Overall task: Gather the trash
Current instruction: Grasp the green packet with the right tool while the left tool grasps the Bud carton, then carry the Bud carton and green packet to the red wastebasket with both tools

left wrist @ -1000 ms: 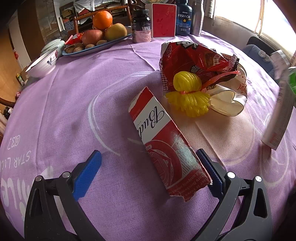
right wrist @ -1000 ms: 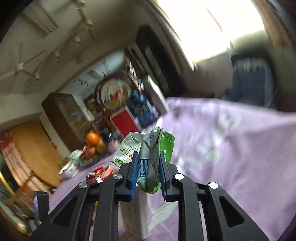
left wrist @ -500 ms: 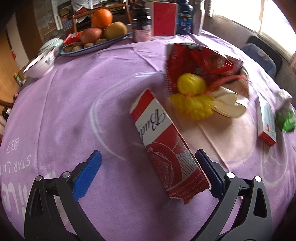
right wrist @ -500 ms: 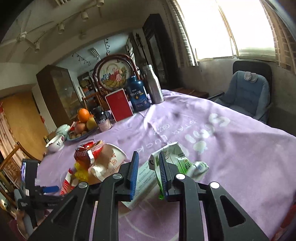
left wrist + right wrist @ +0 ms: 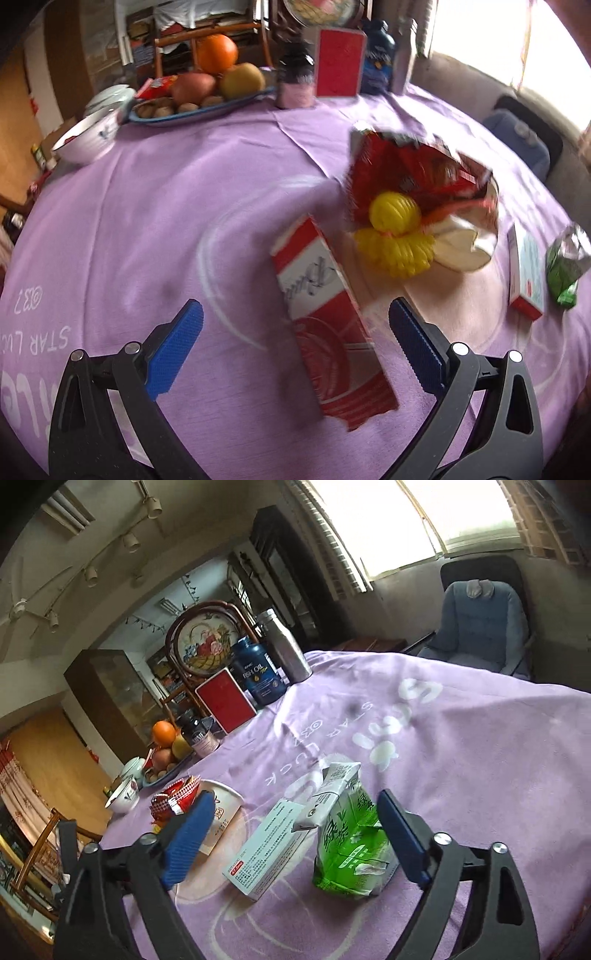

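Green carton (image 5: 351,834) is being released onto the surface (image 5: 461,738); right tongs (image 5: 295,834) have just been opening, now wide around it untouched. Light, crushable; waist is being judged best. Left tongs (image 5: 295,347) are hanging open, empty.

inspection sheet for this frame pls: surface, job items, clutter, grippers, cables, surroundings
Surface: round table under a purple cloth, printed with white lettering.
Job's things: green drink carton crumpled, standing on the cloth; pale medicine box lying beside it; red-and-white torn carton lying flat; red snack bag, yellow netting, paper cup piled together.
Clutter: fruit tray, bowl, supplement jars, red box, steel bottle.
Grippers: right gripper jaws have just been opening, wide apart, green drink carton between them untouched; left gripper open over the torn carton.
Cables: nothing seen.
Surroundings: blue armchair, window, wooden cabinets.
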Available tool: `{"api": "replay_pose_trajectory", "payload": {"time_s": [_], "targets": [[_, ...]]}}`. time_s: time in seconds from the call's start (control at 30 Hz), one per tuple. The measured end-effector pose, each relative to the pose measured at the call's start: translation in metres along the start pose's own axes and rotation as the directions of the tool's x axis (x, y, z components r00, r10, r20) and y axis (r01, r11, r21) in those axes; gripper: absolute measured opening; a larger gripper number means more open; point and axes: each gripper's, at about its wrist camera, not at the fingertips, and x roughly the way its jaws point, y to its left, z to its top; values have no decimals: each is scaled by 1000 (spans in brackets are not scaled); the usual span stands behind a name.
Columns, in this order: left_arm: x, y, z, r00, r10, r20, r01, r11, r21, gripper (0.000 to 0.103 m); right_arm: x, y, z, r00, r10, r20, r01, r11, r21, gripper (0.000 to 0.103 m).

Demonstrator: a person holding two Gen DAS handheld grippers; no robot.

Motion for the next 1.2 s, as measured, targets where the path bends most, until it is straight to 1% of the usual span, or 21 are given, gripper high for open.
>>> {"api": "replay_pose_trajectory", "payload": {"time_s": [0.07,0.1,0.13,0.17,0.2,0.23,0.3,0.4,0.5,0.6,0.8,0.93,1.0,1.13,1.2], "targets": [[4,-3,-2,1000,2,-20,-2,1000,8,97,0,-2,1,1000,2,3,-3,1000,14,90],[6,-2,-2,1000,8,-29,-7,1000,7,95,0,-4,1,1000,8,2,-8,1000,21,90],[7,0,-2,999,11,-35,-11,1000,2,88,1,-5,2,1000,14,0,-14,1000,28,90],[8,1,-3,999,22,-33,-22,1000,-2,85,1,-7,2,1000,16,-1,-16,999,34,90],[6,2,-3,999,30,-24,-30,1000,0,75,2,-9,2,1000,19,-6,-19,999,44,90],[4,1,-3,999,29,-15,-29,1000,7,61,3,-10,2,1000,24,-11,-23,998,52,90],[0,-1,-4,1000,24,-1,-24,999,28,43,4,-13,2,999,28,-16,-27,997,68,91],[-3,3,-3,999,45,8,-45,999,18,43,3,-16,1,1000,24,-16,-22,996,85,92],[-5,18,0,999,37,3,-37,999,-36,43,5,-18,1,1000,15,-28,-12,996,91,93],[-4,24,0,1000,30,-3,-30,998,-60,43,8,-16,1,999,10,-41,-7,996,85,94],[-1,19,-3,998,59,-11,-60,997,-44,45,9,-19,1,999,-13,-47,18,995,98,96],[-1,16,-4,997,77,-7,-77,997,-29,45,8,-19,-2,997,-53,-59,58,994,97,97],[-1,16,-4,997,77,-7,-77,997,-29,46,10,-20,-5,993,-74,-93,83,992,96,97],[-1,17,-4,997,75,-9,-76,997,-31,46,23,-31,-8,980,-67,-186,97,983,155,97],[-1,17,-4,997,82,-10,-82,996,-33,49,27,-29,-9,976,-82,-202,111,984,140,97]]}}
